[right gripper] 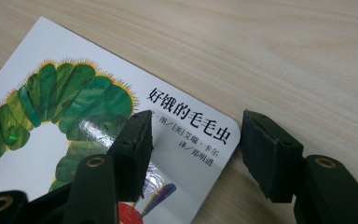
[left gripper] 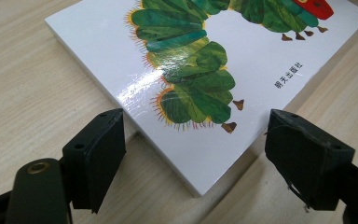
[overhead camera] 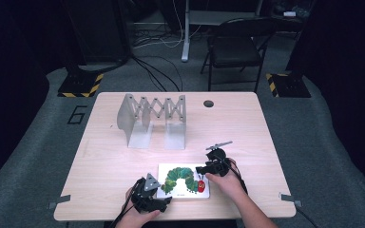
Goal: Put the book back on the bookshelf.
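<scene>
A white picture book (overhead camera: 184, 181) with a green caterpillar on its cover lay flat on the pale wooden table (overhead camera: 109, 161), in the lower middle of the high view. The left gripper (overhead camera: 164, 194) sat just at the book's lower left corner, held by a hand (overhead camera: 138, 216) that came in from the bottom edge. In the left gripper view, its 2 jaws stood wide apart near the bottom of the frame, one at lower left and one at lower right, with the book's (left gripper: 223, 88) near corner between them; neither pad pressed on it, so those tongs were open.

The right gripper (overhead camera: 200, 170) lay at the book's upper right part in the high view, its hand (overhead camera: 228, 183) just right of the book. In the right gripper view, 1 jaw sat over the cover (right gripper: 74, 116) at lower centre, beside the black printed title, and the other over bare table at lower right. The book's rounded corner lay between them with a clear gap on each side, so these tongs were open too, gripping nothing.

A grey folding metal rack (overhead camera: 153, 118) stood well apart, in the upper middle of the table. A dark folding chair (overhead camera: 235, 47) stood beyond the table on the grey floor.
</scene>
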Demonstrator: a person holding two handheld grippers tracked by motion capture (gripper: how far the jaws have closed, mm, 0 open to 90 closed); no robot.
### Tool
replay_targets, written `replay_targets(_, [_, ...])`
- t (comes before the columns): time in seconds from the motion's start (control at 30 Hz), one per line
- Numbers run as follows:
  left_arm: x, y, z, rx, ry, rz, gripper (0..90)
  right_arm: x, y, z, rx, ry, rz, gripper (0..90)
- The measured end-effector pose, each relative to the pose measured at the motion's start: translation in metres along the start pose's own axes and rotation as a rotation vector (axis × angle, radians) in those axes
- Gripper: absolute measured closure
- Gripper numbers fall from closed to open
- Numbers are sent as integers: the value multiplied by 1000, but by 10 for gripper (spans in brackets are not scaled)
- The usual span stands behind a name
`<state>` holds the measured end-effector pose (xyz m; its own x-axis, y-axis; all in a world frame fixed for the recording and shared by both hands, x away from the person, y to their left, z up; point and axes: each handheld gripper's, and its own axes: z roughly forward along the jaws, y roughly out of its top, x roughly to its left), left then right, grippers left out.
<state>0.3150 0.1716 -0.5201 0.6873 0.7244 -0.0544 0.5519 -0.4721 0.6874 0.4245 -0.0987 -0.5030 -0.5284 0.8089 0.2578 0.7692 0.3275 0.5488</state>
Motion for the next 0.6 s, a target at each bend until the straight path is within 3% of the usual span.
replay_targets(0.27, [-1,1,3,-6,-5,4,197,-4,0,-2,-3,2,4,446])
replay_targets(0.4, [-5,1,4,9,20,50,163,-4,1,-3,-1,4,5,448])
replay_targets(0.6, [-7,0,6,1,31,49,162,-1,1,-5,5,-11,-5,448])
